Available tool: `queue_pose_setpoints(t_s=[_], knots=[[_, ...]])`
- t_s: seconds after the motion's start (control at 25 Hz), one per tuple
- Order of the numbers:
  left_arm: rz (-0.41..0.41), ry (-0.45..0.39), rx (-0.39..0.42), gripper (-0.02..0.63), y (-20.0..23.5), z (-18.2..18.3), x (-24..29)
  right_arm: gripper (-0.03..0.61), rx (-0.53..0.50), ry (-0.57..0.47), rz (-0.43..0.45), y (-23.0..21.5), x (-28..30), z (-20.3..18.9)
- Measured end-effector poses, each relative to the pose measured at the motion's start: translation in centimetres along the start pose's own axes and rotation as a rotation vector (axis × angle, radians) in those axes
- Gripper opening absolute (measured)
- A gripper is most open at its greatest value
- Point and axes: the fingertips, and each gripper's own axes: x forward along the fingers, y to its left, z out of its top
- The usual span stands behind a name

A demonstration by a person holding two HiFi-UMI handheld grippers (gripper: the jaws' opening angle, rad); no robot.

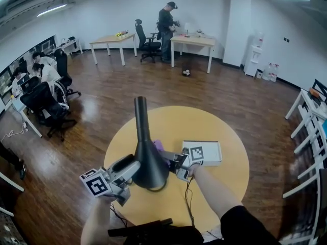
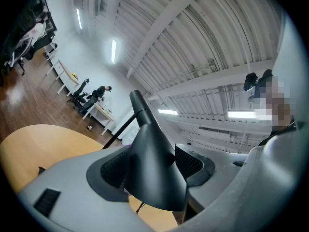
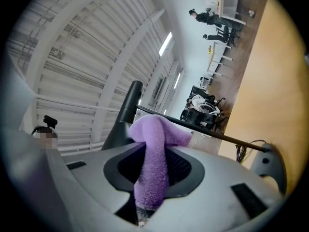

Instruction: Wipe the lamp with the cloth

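Note:
A black lamp (image 1: 148,165) with a wide cone and a thin neck stands up over the round yellow table (image 1: 225,131). My left gripper (image 1: 134,166) is shut on the cone from the left; in the left gripper view both pads press the lamp's cone (image 2: 154,163), with the left gripper (image 2: 152,167) astride it. My right gripper (image 1: 172,161) comes in from the right, shut on a purple cloth (image 1: 158,146) that lies against the cone. In the right gripper view the cloth (image 3: 152,163) hangs between the right gripper's (image 3: 152,173) pads, with the lamp's neck (image 3: 126,112) just behind it.
A flat white box (image 1: 210,152) lies on the table to the right of the lamp. A dark cable (image 1: 189,198) trails toward the table's near edge. Desks, office chairs and people (image 1: 166,27) are far off across the wooden floor; white racks (image 1: 311,121) stand at the right.

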Motion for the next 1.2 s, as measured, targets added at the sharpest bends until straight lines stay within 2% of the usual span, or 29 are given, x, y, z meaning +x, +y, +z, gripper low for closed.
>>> queue_pose_setpoints(t_s=[0.12,0.28,0.44,0.64,1.0,1.2], knots=[[-0.012,0.005,-0.016,0.285,0.0,-0.4,0.3,0.101,0.05,-0.047,0.024,-0.3,-0.6,-0.4],[-0.024,0.013,-0.041,0.284,0.4,-0.4,0.0,0.101,0.076,0.006,0.045,-1.1,0.4,-3.1],[-0.03,0.016,-0.032,0.284,-0.1,-0.7,0.5,0.101,0.087,-0.047,0.089,0.0,-1.0,-3.5],[-0.04,0.016,-0.037,0.284,0.4,-0.3,0.1,0.101,0.047,-0.072,0.052,1.0,-2.0,-4.3],[-0.061,0.006,-0.018,0.281,0.7,0.0,0.6,0.101,-0.078,-0.092,-0.079,3.2,-5.4,-4.5],[-0.071,0.008,-0.002,0.276,0.7,-0.2,0.8,0.101,-0.244,0.003,-0.325,2.5,-8.4,-5.0]])
